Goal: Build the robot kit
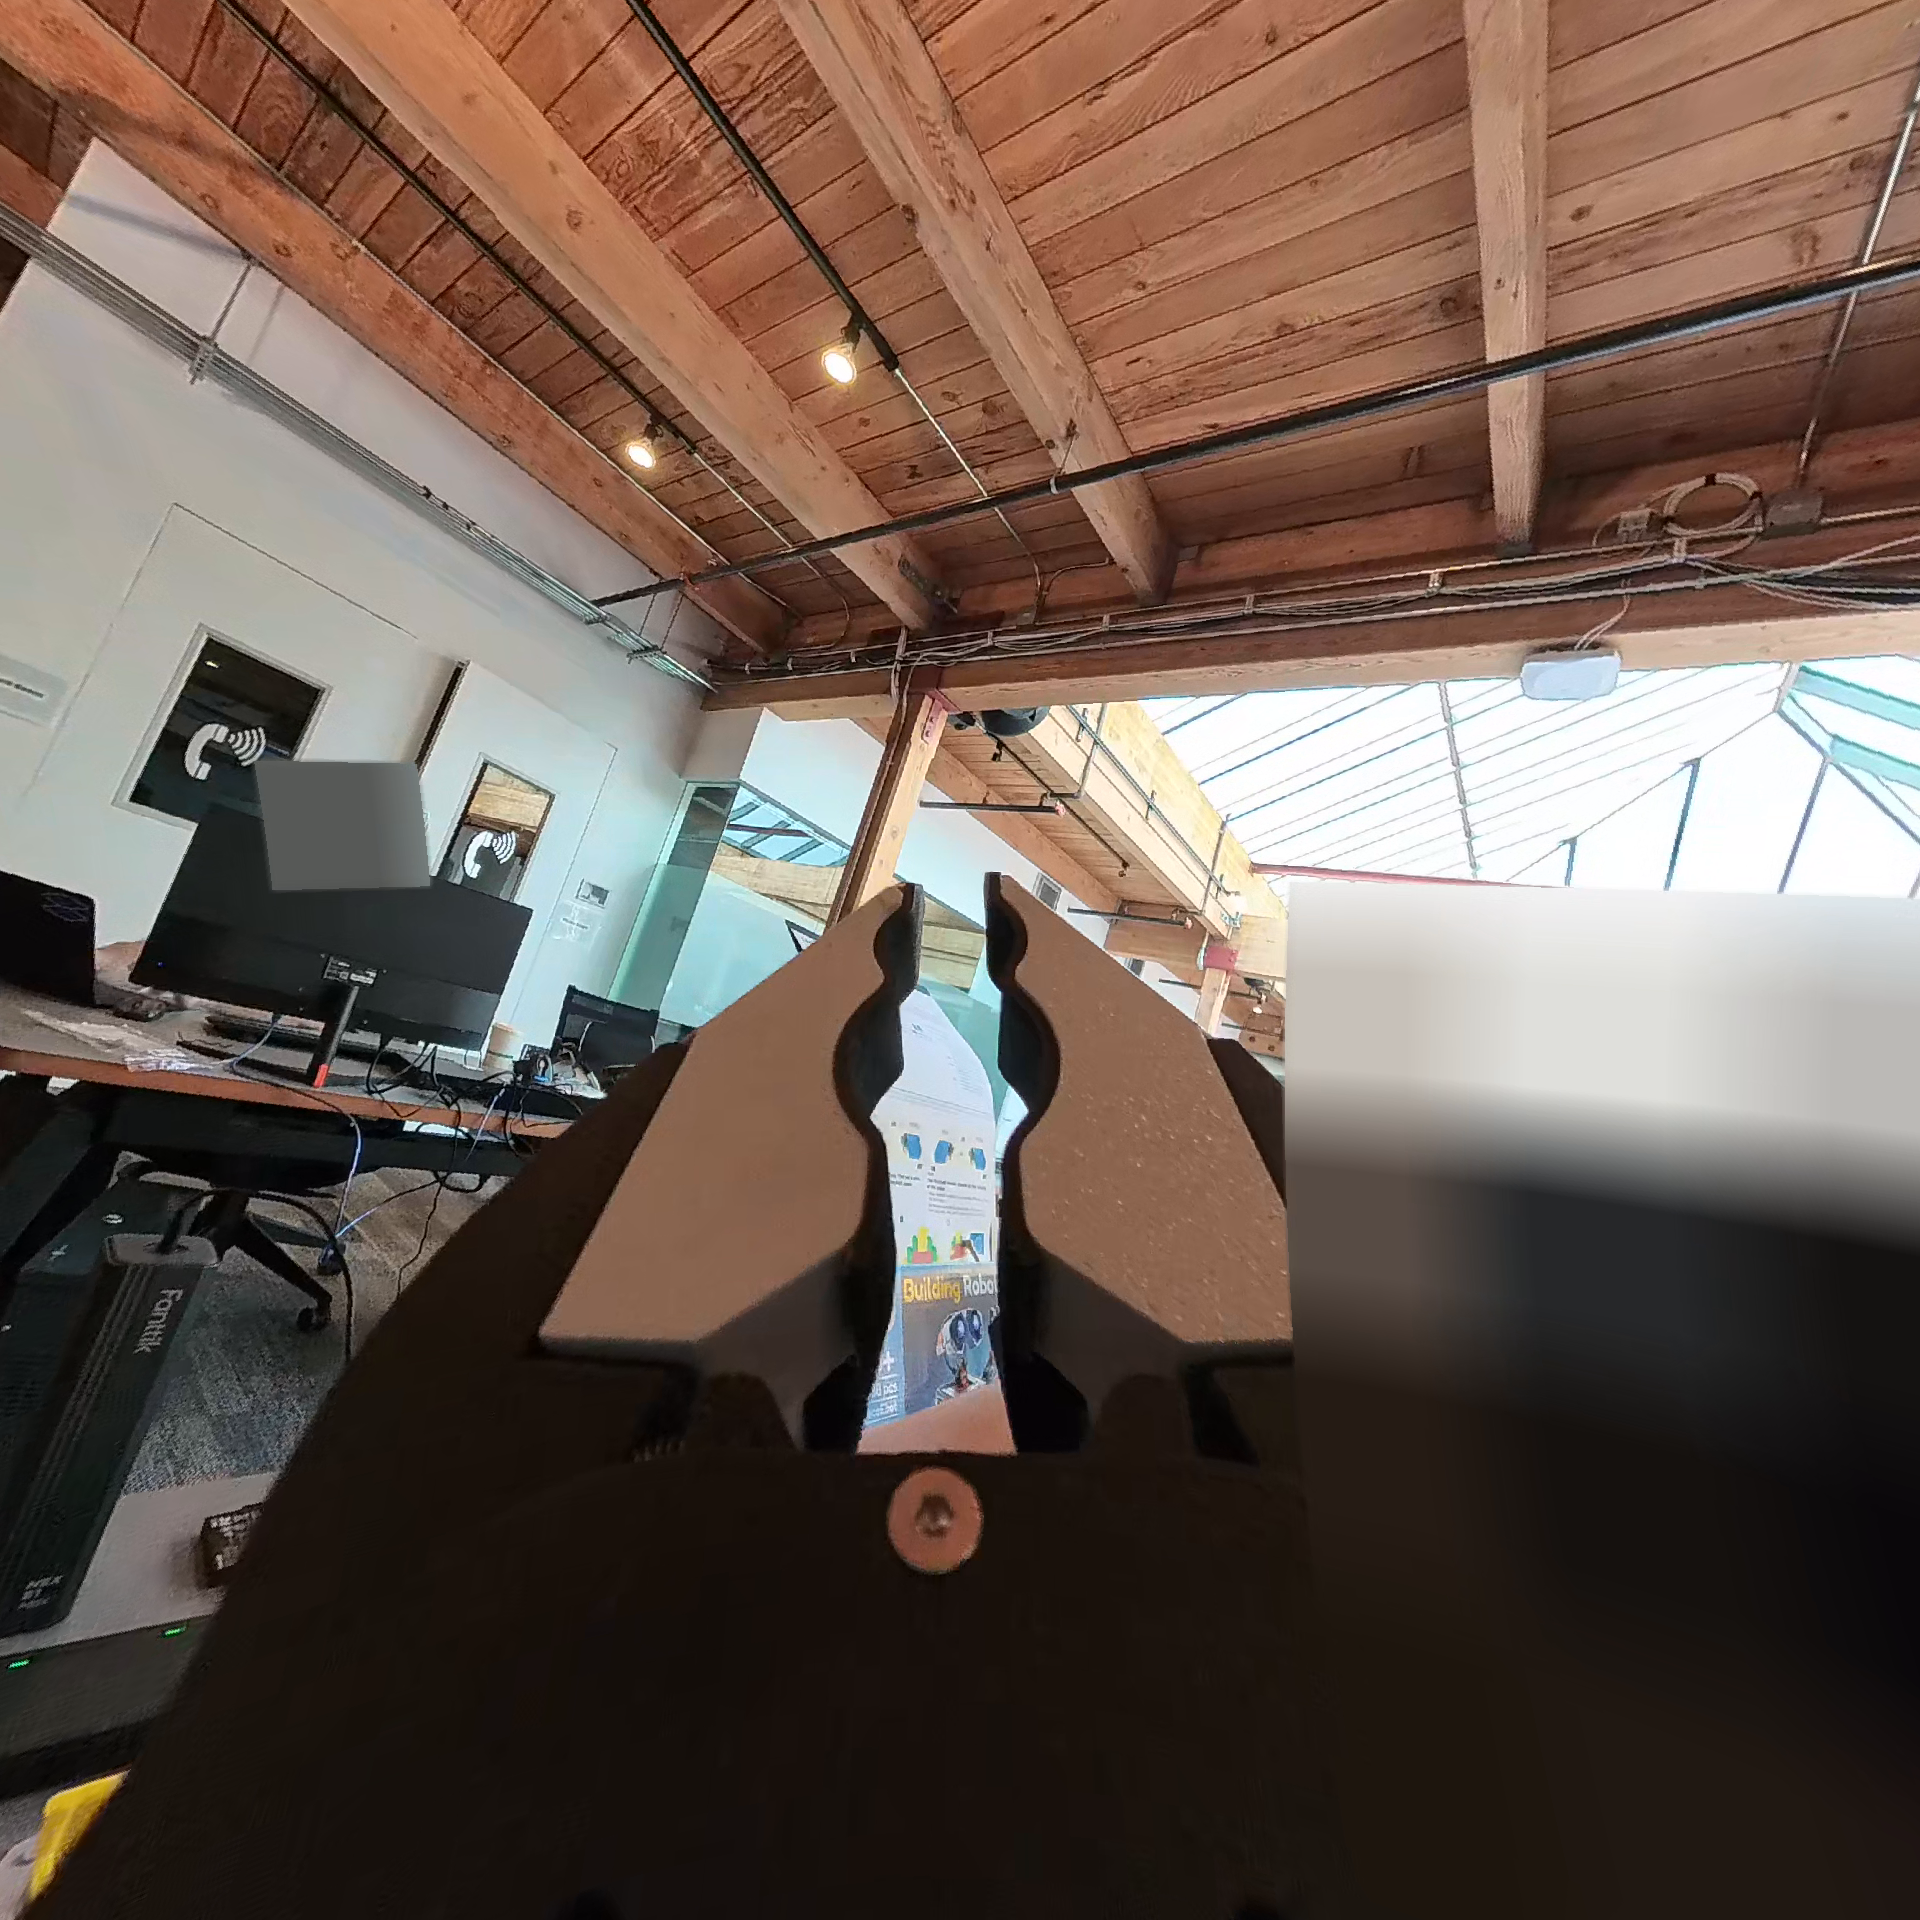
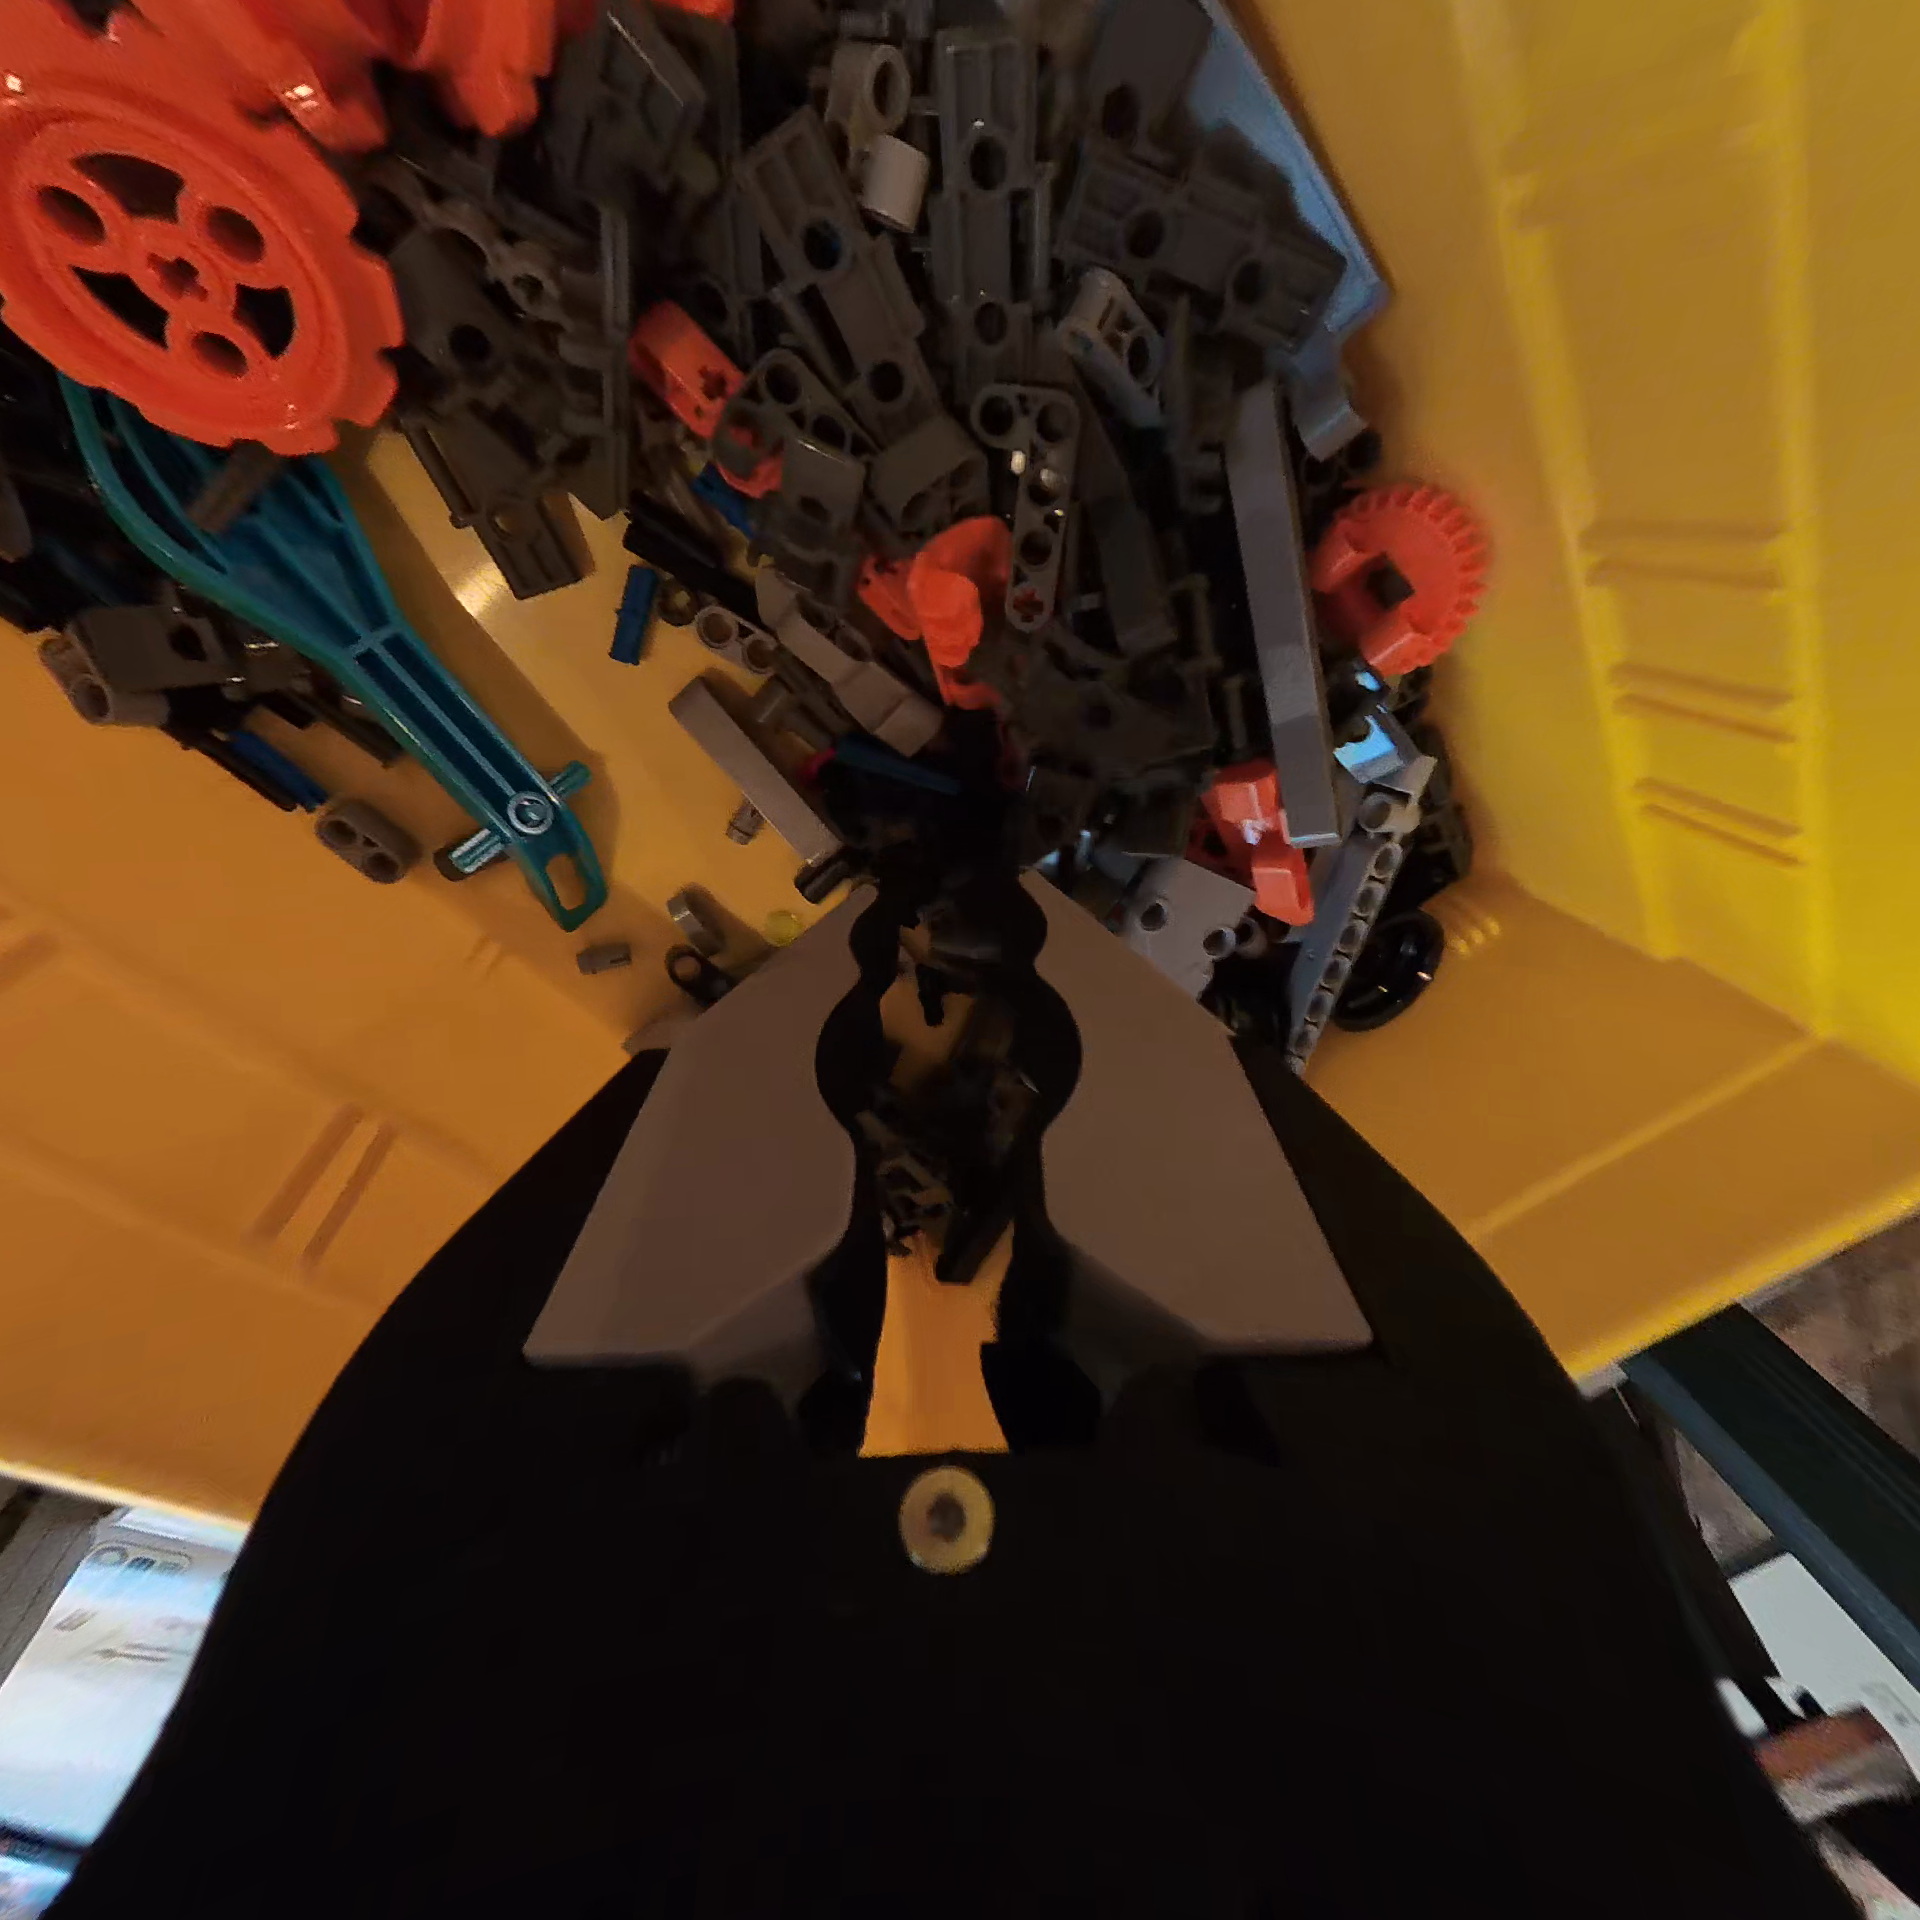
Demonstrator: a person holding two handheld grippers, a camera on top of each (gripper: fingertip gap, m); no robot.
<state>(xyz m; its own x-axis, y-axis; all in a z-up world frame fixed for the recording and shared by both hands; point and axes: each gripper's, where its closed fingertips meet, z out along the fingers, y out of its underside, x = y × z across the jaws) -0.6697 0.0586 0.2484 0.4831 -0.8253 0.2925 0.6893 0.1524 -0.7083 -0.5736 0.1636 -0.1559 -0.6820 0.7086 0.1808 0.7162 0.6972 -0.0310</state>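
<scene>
My left gripper (image 1: 951, 894) points up toward the ceiling. Its fingers stand a narrow gap apart with nothing between them. Through the gap I see a printed booklet (image 1: 940, 1164) with pictures of building parts. My right gripper (image 2: 951, 894) reaches into a yellow bin (image 2: 1662, 520). Its tips are at the near edge of a pile of grey and black building parts (image 2: 935, 312). Its jaws are a narrow gap apart, with small black parts (image 2: 971, 769) at and between the tips. I cannot tell if they grip one. An orange connector (image 2: 951, 603) lies just beyond.
The bin also holds a large orange gear wheel (image 2: 177, 260), a teal lever tool (image 2: 416, 665), a small orange gear (image 2: 1403, 577) and a long grey beam (image 2: 1288, 623). In the left view a desk (image 1: 62, 1060) with a black monitor (image 1: 332, 956) stands at the left, with an office chair (image 1: 239, 1236) below. Some 40 centimetres of space lies between my two pairs of fingers. From my right tips it is roughly 5 centimetres to the orange connector (image 2: 951, 603); from my left, 40 centimetres.
</scene>
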